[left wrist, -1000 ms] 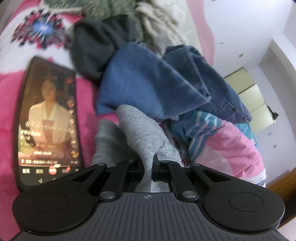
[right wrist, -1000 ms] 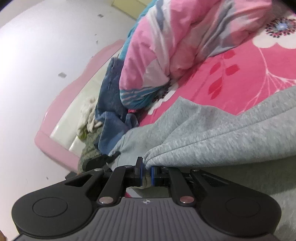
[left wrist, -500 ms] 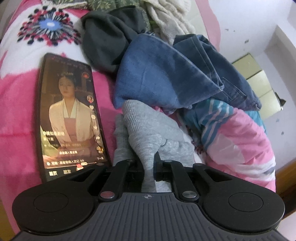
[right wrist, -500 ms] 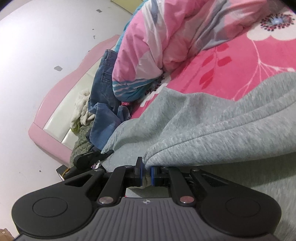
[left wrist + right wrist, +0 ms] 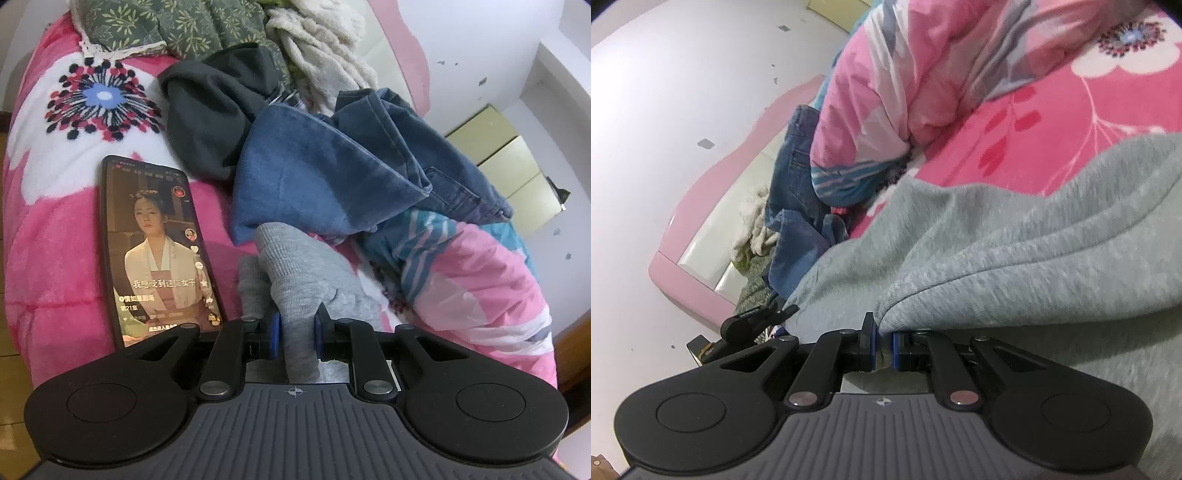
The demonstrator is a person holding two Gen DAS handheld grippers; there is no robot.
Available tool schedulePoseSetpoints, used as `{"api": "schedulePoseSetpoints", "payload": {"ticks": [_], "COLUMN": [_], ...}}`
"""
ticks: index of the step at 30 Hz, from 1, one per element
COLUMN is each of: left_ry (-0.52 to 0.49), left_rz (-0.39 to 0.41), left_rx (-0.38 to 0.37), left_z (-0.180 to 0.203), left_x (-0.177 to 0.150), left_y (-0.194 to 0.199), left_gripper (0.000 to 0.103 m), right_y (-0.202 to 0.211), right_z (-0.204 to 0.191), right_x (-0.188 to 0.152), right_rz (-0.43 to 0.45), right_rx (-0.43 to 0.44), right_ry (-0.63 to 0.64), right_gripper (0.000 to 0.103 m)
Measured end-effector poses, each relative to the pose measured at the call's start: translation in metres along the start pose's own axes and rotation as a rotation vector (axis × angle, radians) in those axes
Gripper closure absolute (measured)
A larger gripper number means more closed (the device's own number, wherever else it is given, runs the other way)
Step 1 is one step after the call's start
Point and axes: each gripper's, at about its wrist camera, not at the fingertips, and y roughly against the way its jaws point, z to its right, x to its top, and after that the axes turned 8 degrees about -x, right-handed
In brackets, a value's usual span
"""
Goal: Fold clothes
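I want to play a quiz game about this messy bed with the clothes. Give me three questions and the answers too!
1. True or false: the phone lying on the pink blanket has its screen lit.
2. What does the right gripper pinch? A) the jeans B) the grey sweatshirt C) the white woolly top
3. Fill in: the cloth between the left gripper's blue pads is ____ in colour.

Key
1. True. It shows a video.
2. B. Its pads are shut on the grey hem.
3. Grey. That gripper's jaws are opening, with the grey cloth between them, apparently still touching the pads.
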Motion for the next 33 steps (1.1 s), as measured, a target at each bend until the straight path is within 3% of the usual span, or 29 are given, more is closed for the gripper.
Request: {"api": "schedulePoseSetpoints", "payload": {"ticks": [5, 14, 22, 29, 33], "left_ry": [0.014, 0.028, 0.034, 0.047, 0.04], "left_rz": [-0.028, -0.037, -0.043, -0.061, -0.064], "left_rx": [0.007, 0.012, 0.008, 0.002, 0.006], "left_z": [-0.005, -0.008, -0.01, -0.01, -0.008], "left_x": [0.0, 0.0, 0.0, 0.002, 0.004], "left_y": [-0.006, -0.008, -0.009, -0.008, -0.004], "left_gripper": [0.086, 0.086, 0.086, 0.086, 0.08], "right_y": [0.011, 0.007, 0.021, 0.005, 0.013], "right_z": [-0.001, 0.007, -0.001, 0.02, 0.02], "right_x": [0.01, -0.008, -0.009, -0.034, -0.033], "right_rz": [0.042, -0.049, -0.028, -0.178, -0.188], "right_rx": [0.027, 0.014, 0.088, -0.04, -0.083], "right_ry": [0.006, -0.007, 0.012, 0.016, 0.039], "right_gripper": [0.095, 0.095, 0.095, 0.093, 0.085]}}
